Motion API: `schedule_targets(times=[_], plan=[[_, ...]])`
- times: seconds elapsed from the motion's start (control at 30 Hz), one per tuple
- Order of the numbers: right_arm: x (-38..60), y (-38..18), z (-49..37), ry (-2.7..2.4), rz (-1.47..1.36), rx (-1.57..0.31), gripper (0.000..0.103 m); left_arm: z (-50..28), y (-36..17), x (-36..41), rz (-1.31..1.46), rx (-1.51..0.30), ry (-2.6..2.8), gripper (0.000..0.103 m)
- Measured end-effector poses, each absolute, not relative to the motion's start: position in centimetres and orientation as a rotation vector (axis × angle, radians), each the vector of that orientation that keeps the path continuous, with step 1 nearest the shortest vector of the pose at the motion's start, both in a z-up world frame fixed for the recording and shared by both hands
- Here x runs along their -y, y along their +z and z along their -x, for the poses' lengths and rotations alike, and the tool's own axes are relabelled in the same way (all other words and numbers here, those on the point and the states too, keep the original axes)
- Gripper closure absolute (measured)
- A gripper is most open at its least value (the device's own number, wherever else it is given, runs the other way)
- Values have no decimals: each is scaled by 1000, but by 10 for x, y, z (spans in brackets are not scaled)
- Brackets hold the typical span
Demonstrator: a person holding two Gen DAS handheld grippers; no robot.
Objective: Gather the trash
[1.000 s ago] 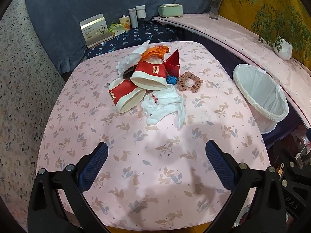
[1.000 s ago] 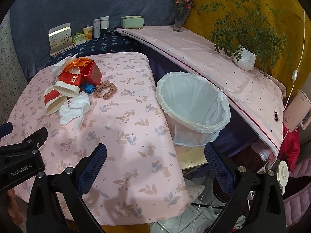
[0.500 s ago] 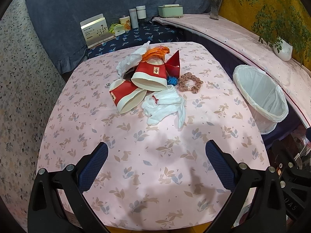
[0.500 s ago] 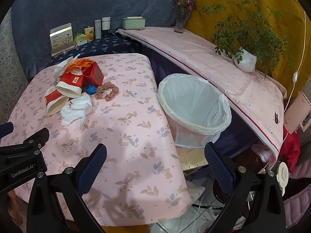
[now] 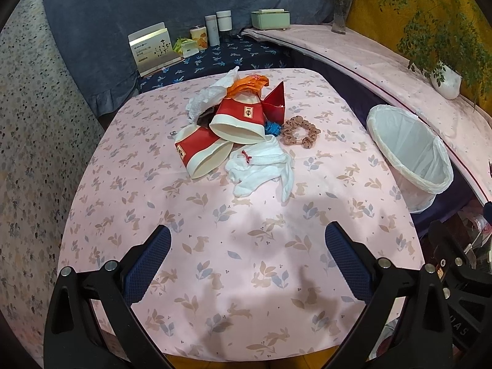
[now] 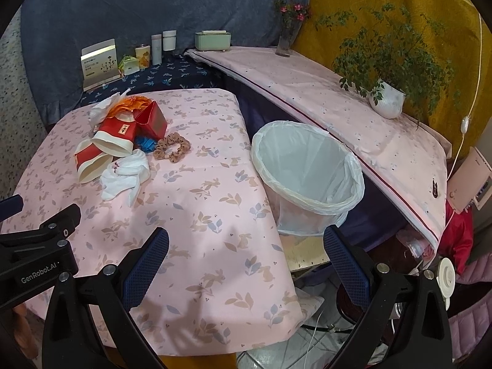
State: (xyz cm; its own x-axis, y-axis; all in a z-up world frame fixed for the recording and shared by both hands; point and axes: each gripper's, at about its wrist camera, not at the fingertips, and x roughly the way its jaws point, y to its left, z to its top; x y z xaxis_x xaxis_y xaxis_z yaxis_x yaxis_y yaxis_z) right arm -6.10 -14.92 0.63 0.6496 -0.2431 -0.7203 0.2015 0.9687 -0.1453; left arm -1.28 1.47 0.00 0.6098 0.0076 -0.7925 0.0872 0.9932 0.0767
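A pile of trash lies on the pink table (image 5: 246, 246): two red-and-white paper cups (image 5: 240, 118) (image 5: 200, 152), a red carton (image 5: 276, 100), crumpled white paper (image 5: 209, 95), an orange wrapper (image 5: 249, 81), a white cloth (image 5: 261, 169), a small blue piece (image 5: 272, 127) and a brown scrunchie (image 5: 299, 132). The pile also shows in the right wrist view (image 6: 123, 141). A white-lined trash bin (image 6: 304, 178) stands beside the table's right edge. My left gripper (image 5: 246, 264) is open and empty, well short of the pile. My right gripper (image 6: 246, 264) is open and empty over the table's near right corner.
A dark blue shelf behind the table holds a card box (image 5: 153, 49), cans and bottles (image 5: 215, 29) and a green box (image 5: 270, 20). A pink-covered ledge (image 6: 338, 98) carries a flower vase (image 6: 287, 37) and a potted plant (image 6: 387, 98). Clutter and cables lie on the floor at right.
Both grippers have drifted slightly; the views shift a little. Nothing on the table has moved and both stay open.
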Motion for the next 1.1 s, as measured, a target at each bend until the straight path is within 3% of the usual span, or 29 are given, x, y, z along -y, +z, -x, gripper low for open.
schedule_targets(times=[1.1], plan=[[155, 13, 65, -292, 31, -804, 7, 16, 5, -10, -110, -893, -87, 9]])
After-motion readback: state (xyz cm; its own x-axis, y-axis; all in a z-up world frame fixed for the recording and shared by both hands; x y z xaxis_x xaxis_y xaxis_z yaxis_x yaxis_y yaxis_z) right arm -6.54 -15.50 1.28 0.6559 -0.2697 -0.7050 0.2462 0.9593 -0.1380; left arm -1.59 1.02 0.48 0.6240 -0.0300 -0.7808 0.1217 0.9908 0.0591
